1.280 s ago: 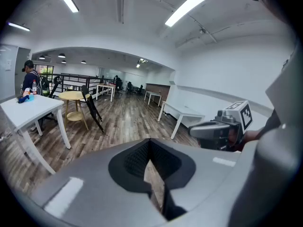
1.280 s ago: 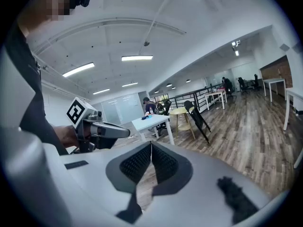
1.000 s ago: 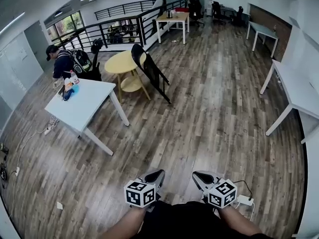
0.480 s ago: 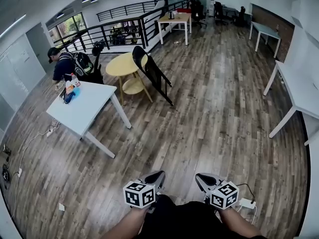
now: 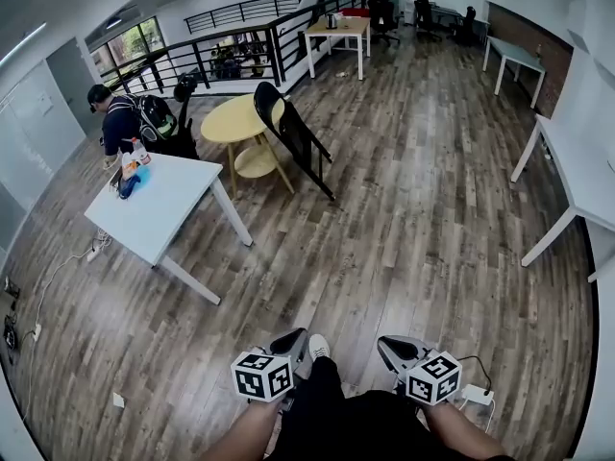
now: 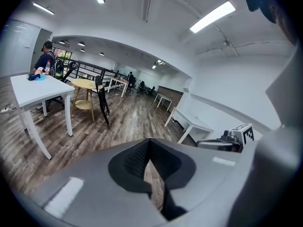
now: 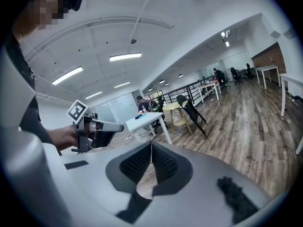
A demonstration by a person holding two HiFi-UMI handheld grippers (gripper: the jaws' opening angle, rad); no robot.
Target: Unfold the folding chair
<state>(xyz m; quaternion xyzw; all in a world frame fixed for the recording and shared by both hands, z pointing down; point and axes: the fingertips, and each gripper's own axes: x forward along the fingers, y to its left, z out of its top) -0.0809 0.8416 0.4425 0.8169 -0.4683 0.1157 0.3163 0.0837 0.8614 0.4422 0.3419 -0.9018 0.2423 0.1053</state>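
Head view takes in a wide stretch of wooden floor, an open office level with a black railing along its far edge. A white table stands at the left with a person bent over its far end, and beyond it is a round yellow table. The folding chair is black, folded flat and propped at a slant against the rim of that round table, its feet out on the floor. That lean is what keeps it upright while it is closed. It sits well apart from the person who has to open it, with bare floor between them. So I take this for the approach, with the unfolding itself not yet begun. Low in the picture, close against the wearer's body, are the left tongs and the right tongs, side by side and aimed toward the chair. Each gripper view shows the ribbed pads clenched together on nothing, a sensible way to carry them with nothing in reach. They will have to part before they can take the chair's back or seat. Between them a pale shoe pokes forward, as in mid-step. A small white power strip lies on the floor just beside the right tongs, worth stepping around.
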